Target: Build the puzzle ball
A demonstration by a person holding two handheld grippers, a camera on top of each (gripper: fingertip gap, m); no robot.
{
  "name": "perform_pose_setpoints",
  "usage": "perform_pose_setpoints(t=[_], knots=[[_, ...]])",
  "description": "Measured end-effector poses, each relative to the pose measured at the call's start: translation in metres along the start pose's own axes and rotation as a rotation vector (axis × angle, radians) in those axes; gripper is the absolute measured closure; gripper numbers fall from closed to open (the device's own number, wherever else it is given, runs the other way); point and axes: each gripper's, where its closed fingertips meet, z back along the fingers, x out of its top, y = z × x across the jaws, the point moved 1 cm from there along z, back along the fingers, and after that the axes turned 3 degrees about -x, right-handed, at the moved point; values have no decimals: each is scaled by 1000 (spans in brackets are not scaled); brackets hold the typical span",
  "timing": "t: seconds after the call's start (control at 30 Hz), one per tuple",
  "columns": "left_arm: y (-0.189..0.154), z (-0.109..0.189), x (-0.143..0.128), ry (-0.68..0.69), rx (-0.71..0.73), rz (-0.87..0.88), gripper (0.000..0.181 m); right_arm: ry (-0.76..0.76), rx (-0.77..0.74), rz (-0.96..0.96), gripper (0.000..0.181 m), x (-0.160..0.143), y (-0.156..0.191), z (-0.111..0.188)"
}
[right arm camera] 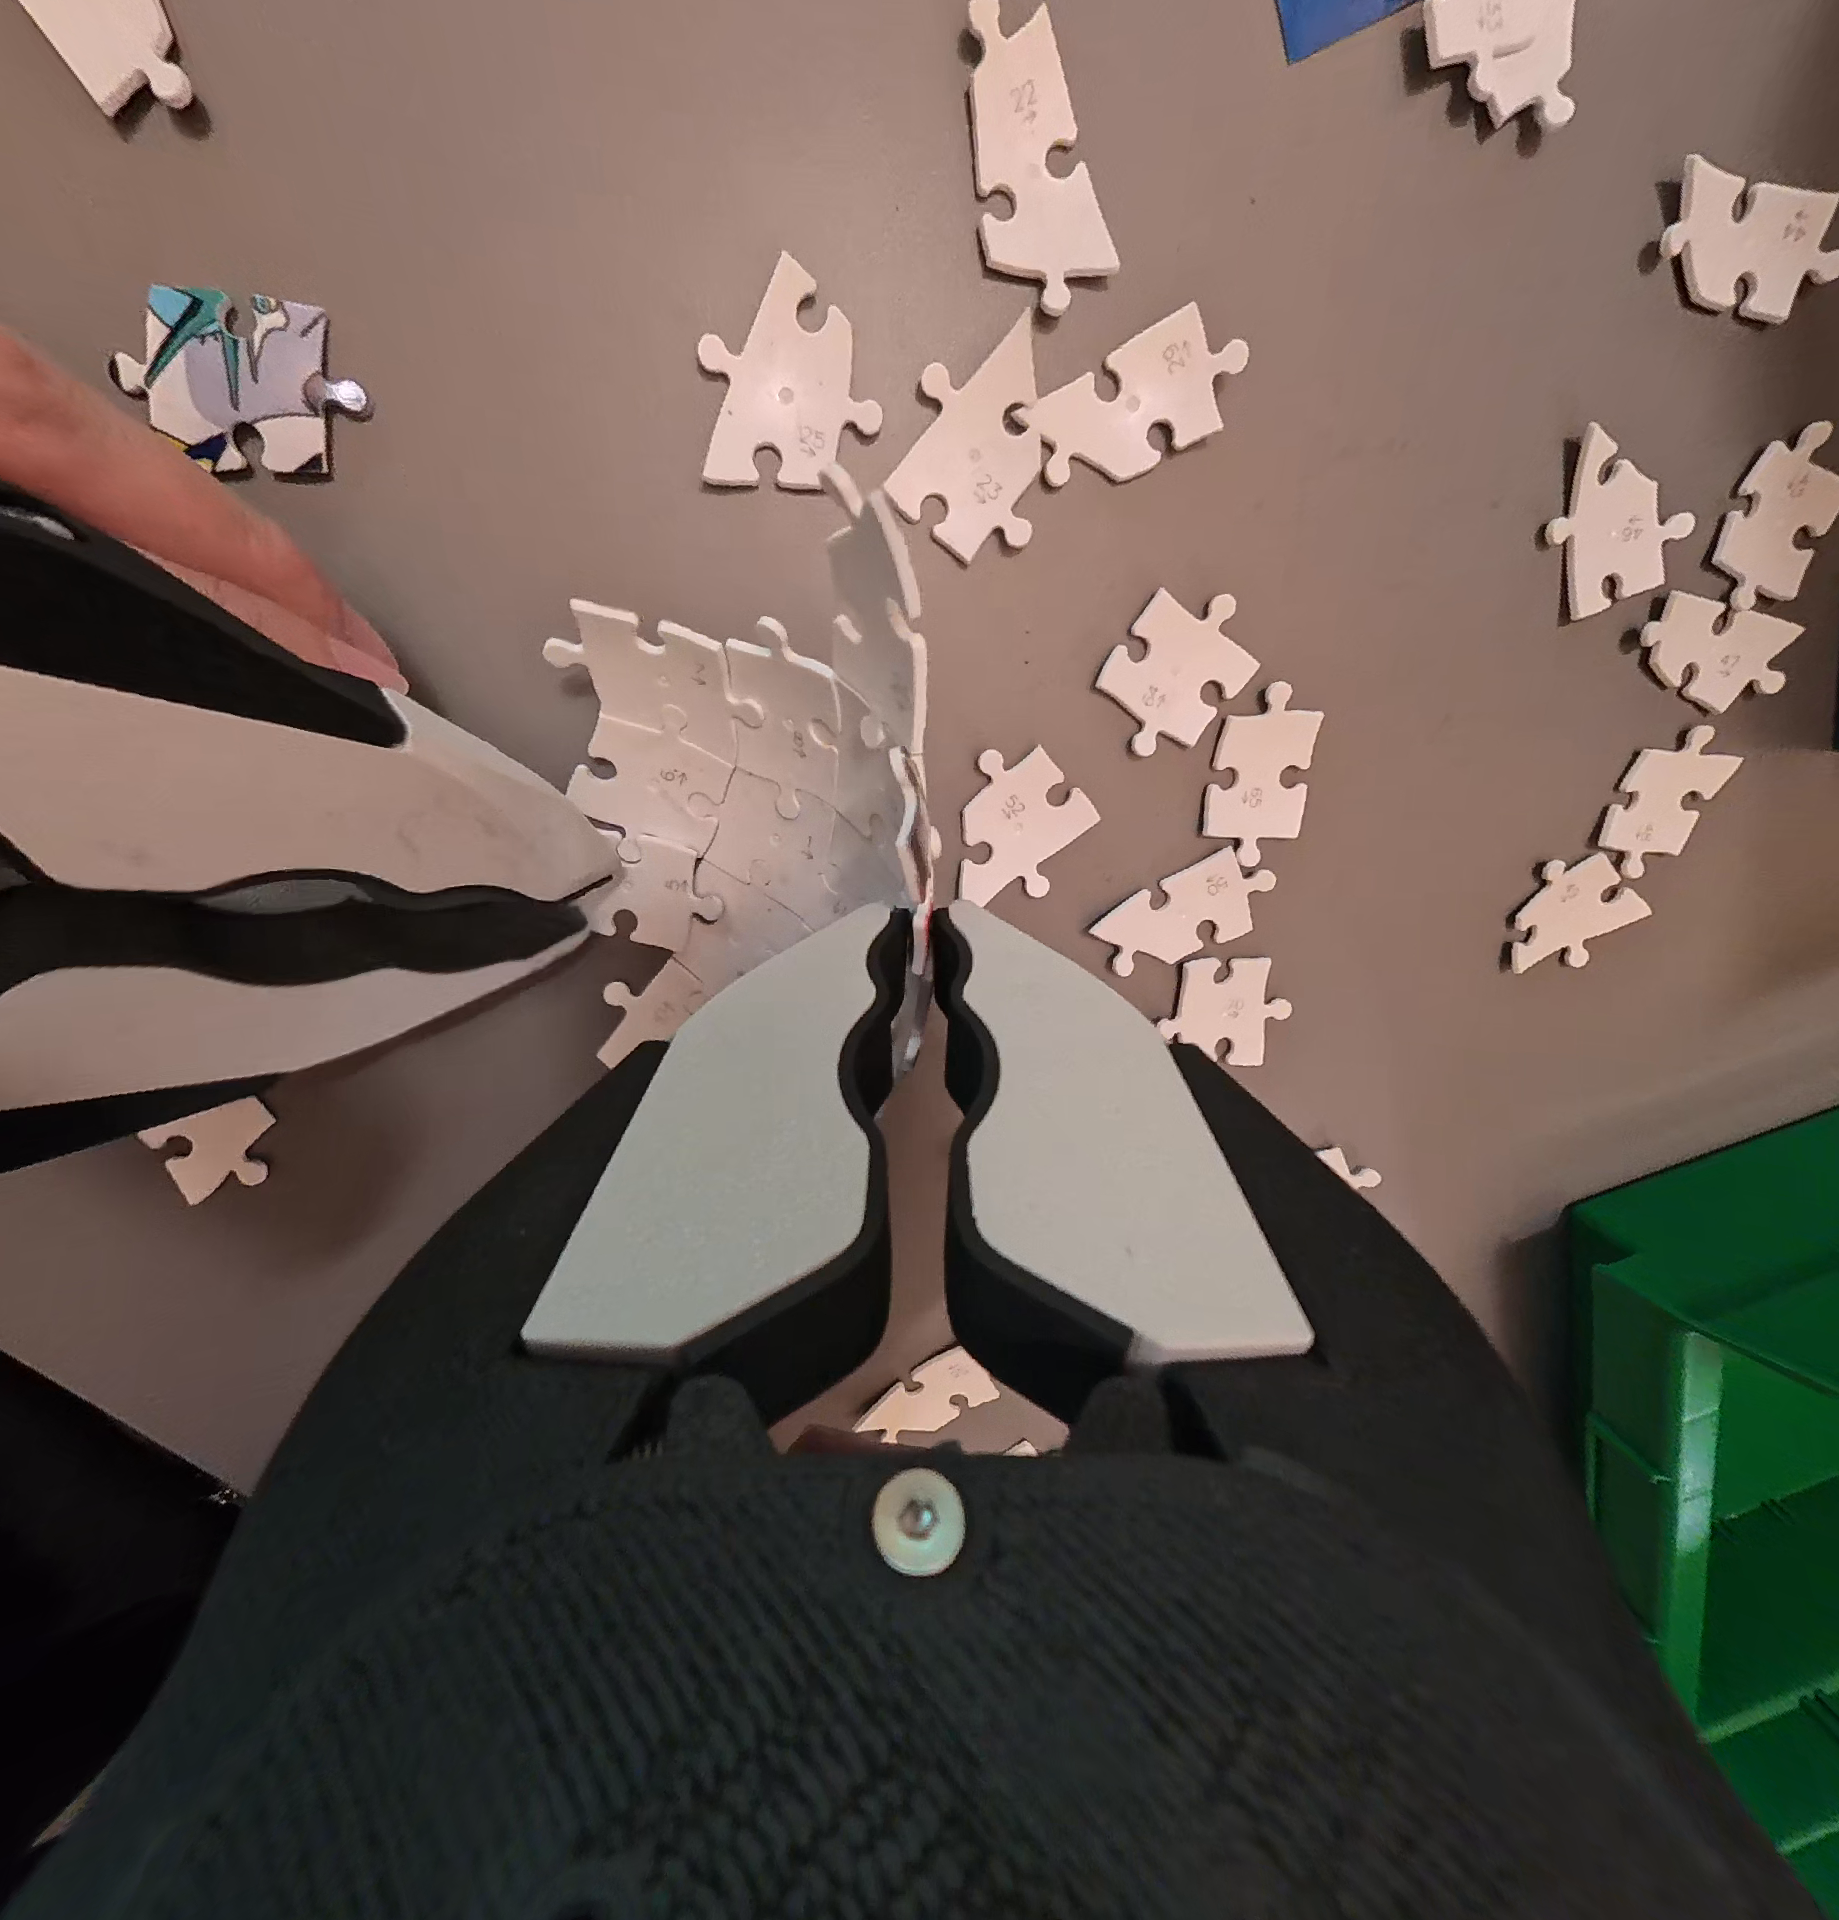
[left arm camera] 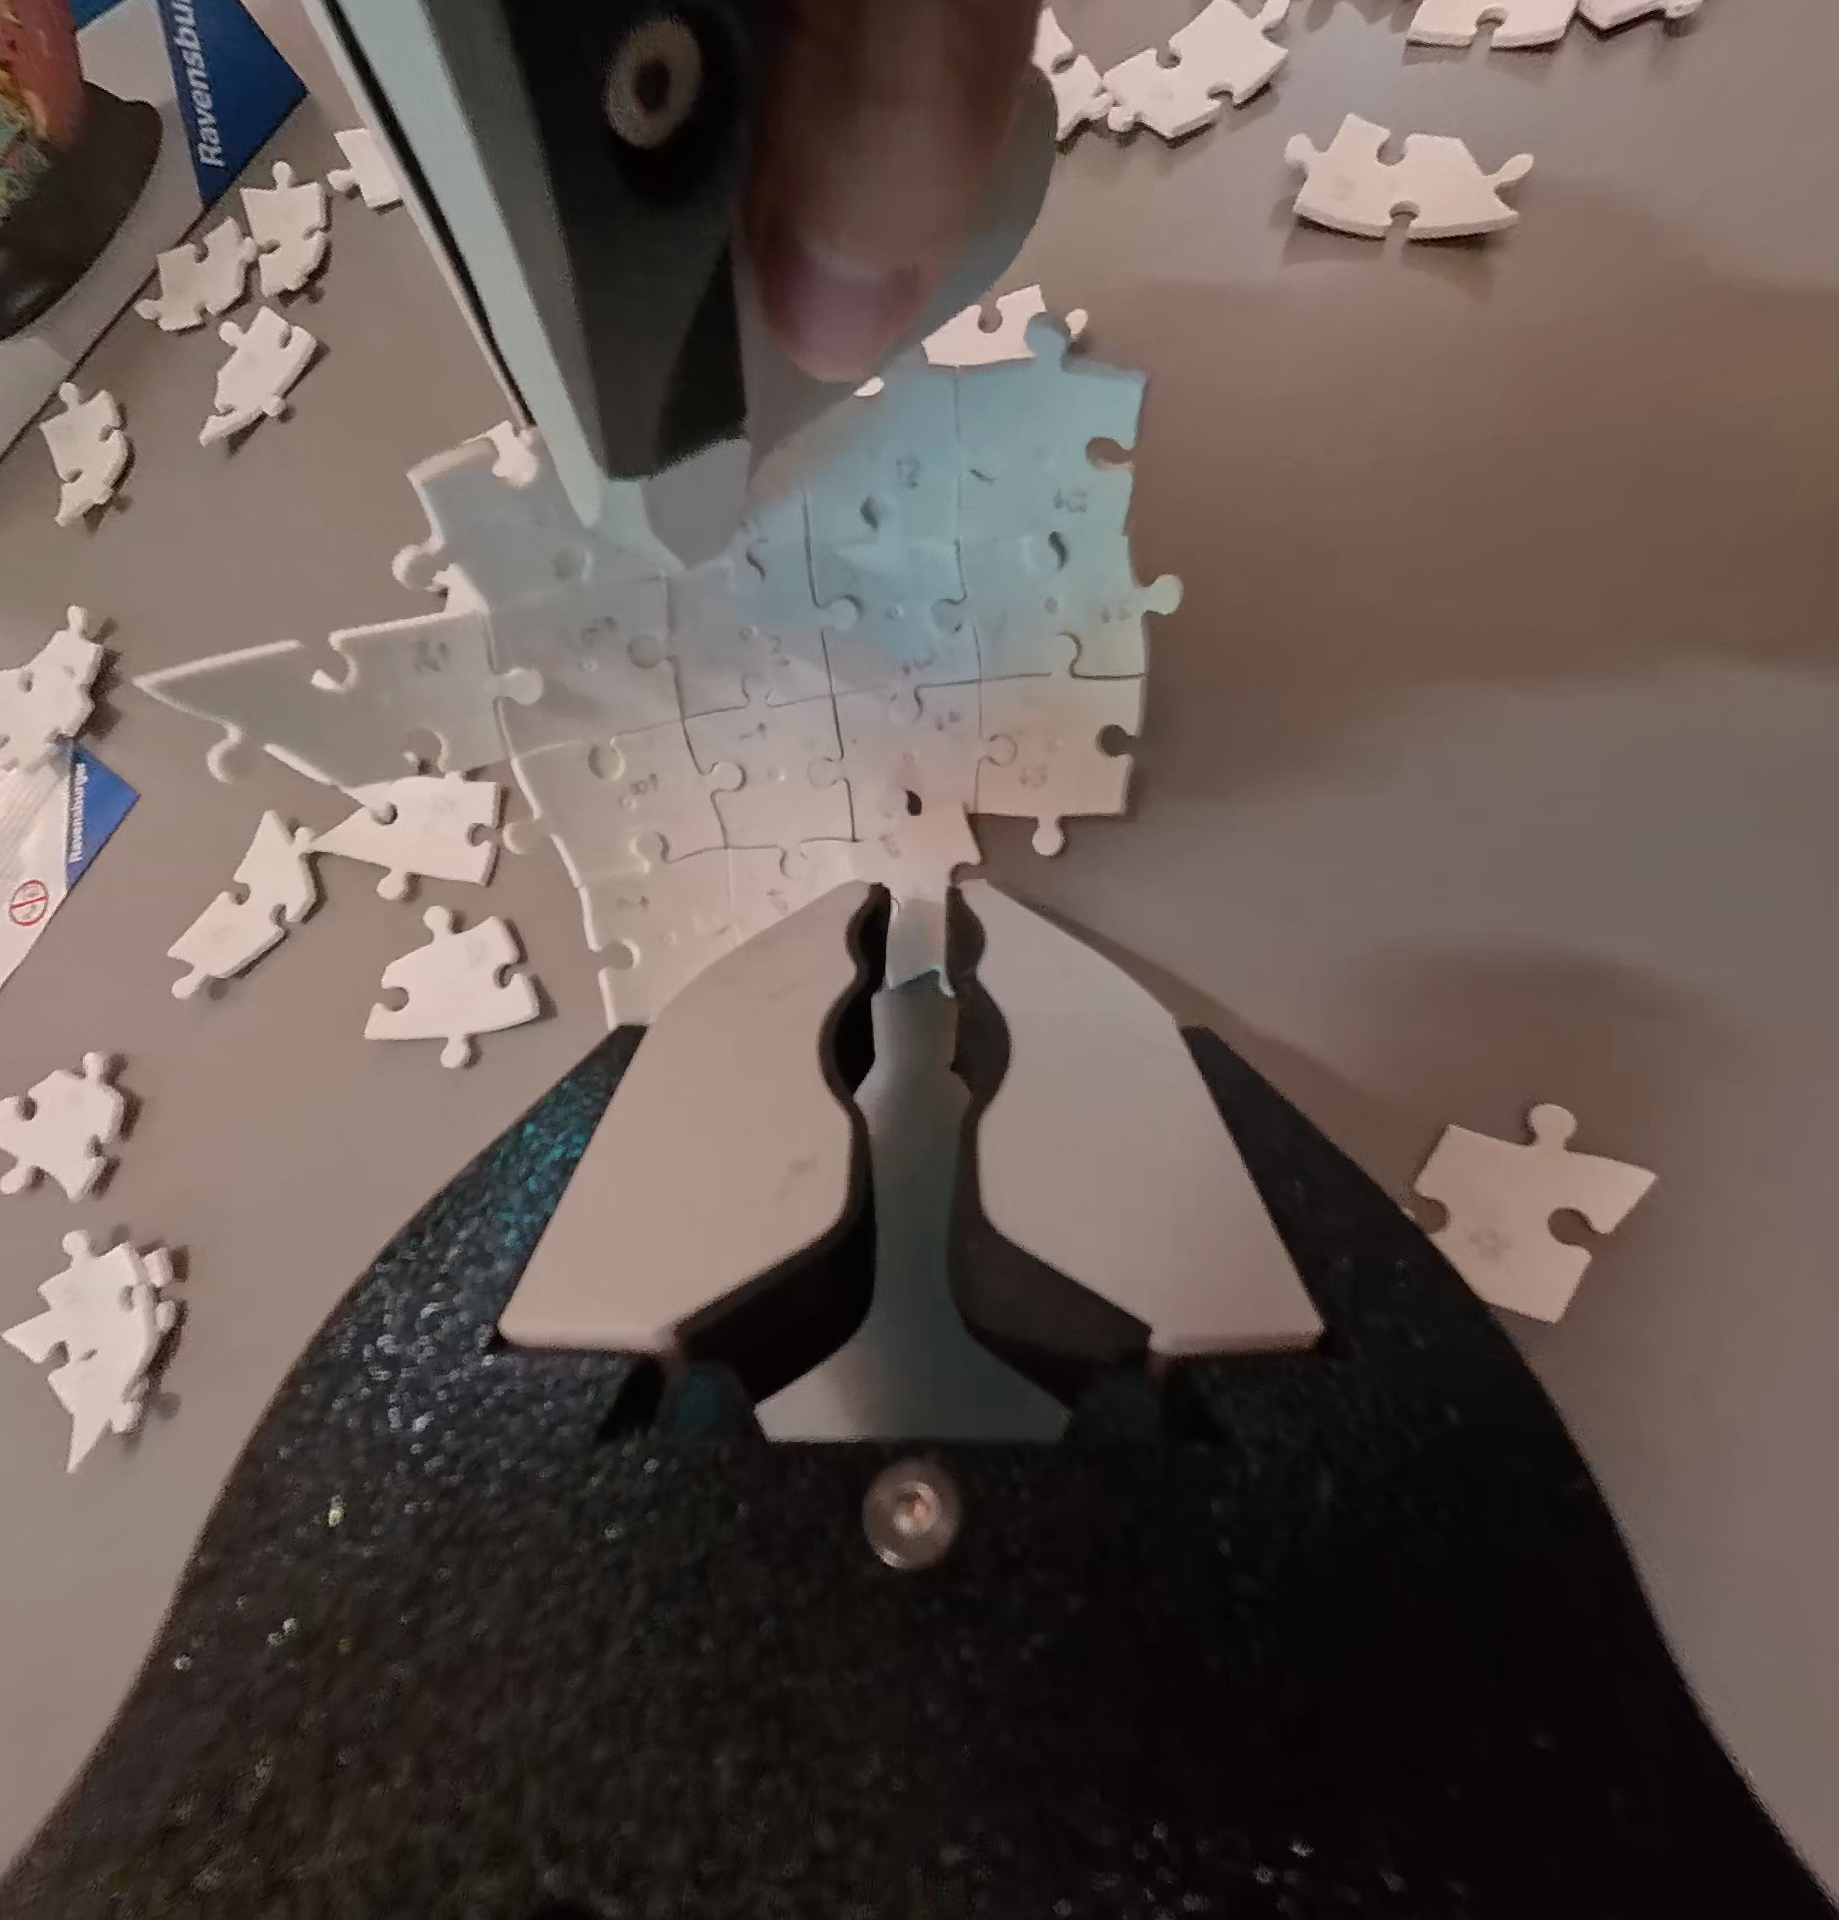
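Note:
A curved section of joined puzzle pieces (left arm camera: 842,665), white backs toward the camera, hangs between my two grippers above the grey table (left arm camera: 1414,623). My left gripper (left arm camera: 920,894) is shut on its near edge. My right gripper (left arm camera: 666,520) comes down from the top of the left wrist view onto the far edge, a fingertip beside it. In the right wrist view the section (right arm camera: 749,769) is seen nearly edge-on. My right gripper (right arm camera: 923,914) is shut on its edge there. My left gripper (right arm camera: 598,894) reaches in from the left, shut on the section's left edge.
Several loose white pieces (right arm camera: 1175,665) lie scattered on the table, also in the left wrist view (left arm camera: 447,987). One piece (right arm camera: 234,384) lies picture side up. A green bin (right arm camera: 1746,1455) stands at the right. The puzzle box (left arm camera: 63,208) and a leaflet (left arm camera: 21,894) lie at the left. About 7 cm separates my left fingertips from my right.

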Motion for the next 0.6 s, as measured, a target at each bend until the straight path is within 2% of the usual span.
perform_pose_setpoints(t=[0.17,0.43,0.6], knots=[[6,-5,1,16,40,-21,179,1,-7,16,177,2,1,0],[1,-11,0,25,11,-86,181,6,-16,51,177,4,1,0],[0,-11,0,5,-43,-217,181,7,-27,79,176,7,1,-1]])
